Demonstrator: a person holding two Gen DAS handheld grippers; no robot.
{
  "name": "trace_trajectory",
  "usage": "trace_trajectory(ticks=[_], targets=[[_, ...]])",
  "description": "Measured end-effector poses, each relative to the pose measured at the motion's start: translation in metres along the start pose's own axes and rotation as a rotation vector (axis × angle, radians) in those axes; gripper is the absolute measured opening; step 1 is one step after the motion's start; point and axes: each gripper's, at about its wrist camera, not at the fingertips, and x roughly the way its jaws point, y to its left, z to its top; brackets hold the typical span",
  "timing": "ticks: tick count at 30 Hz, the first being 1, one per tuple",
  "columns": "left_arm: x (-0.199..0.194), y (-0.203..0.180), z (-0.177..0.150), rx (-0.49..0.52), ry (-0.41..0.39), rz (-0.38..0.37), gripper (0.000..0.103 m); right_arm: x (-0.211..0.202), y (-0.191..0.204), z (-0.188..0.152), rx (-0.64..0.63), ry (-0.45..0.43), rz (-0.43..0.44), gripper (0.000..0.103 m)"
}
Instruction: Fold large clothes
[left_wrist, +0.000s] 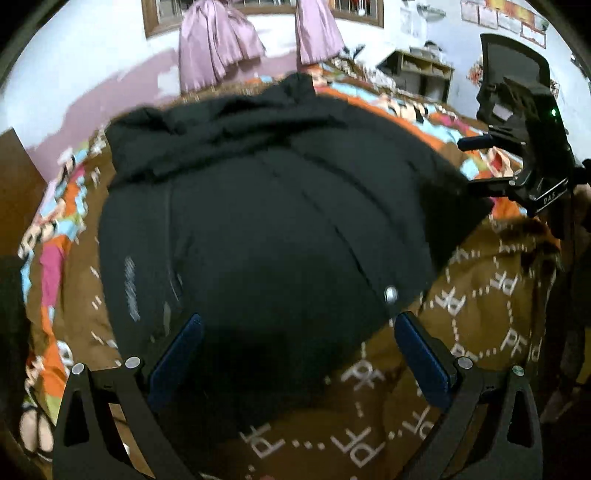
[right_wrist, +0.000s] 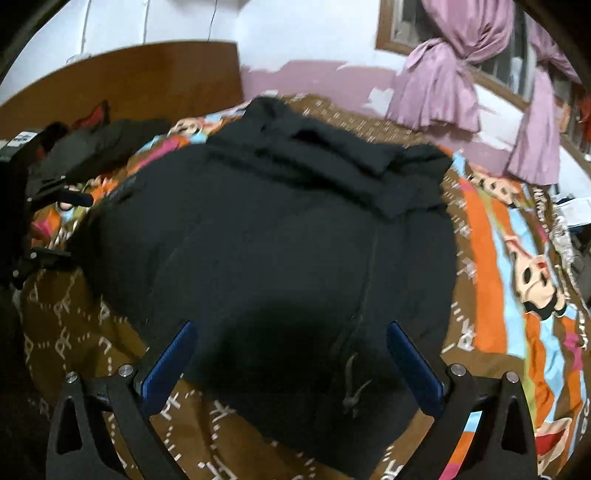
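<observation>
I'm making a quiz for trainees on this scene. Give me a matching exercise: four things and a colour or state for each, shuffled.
Things:
1. large padded jacket
2. gathered fabric curtains
3. wooden headboard
4. left hand-held gripper

Colour or state:
A. brown
B. open
C. black
D. pinkish purple

Pairs: 1-C, 2-D, 3-A, 4-B

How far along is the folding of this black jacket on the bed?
Partly done, it seems: the jacket lies spread on the bedspread, with cloth, likely sleeves or hood, already laid across its far end. Nothing is in hand: the left gripper and right gripper are both open above the near hem. The body folds look left to do.
</observation>
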Motion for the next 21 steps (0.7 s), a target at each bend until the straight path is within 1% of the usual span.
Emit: trace_trajectory(ticks=[3, 6, 8, 13, 16, 21], targets=[[0.015, 0.000, -0.012, -0.009, 0.066, -0.031, 0.101, 0.009, 0.005, -0.006, -0.012, 0.030, 0.009, 0.103], [0.027, -0.003, -0.023, -0.019, 0.114, -0.038, 0.101, 0.018, 0.009, -0.011, -0.017, 0.063, 0.013, 0.103], [0.033, -0.006, -0.028, -0.005, 0.132, -0.012, 0.101, 0.024, 0.010, -0.017, -0.016, 0.089, 0.016, 0.103], [0.043, -0.012, -0.037, 0.045, 0.143, 0.072, 0.101, 0.036, 0.010, -0.025, 0.005, 0.134, 0.029, 0.103], [0.050, -0.014, -0.042, 0.061, 0.133, 0.119, 0.101, 0.038, 0.010, -0.024, 0.020, 0.136, 0.033, 0.103], [0.054, -0.010, -0.044, 0.060, 0.109, 0.187, 0.101, 0.038, 0.010, -0.024, 0.033, 0.128, 0.025, 0.103]])
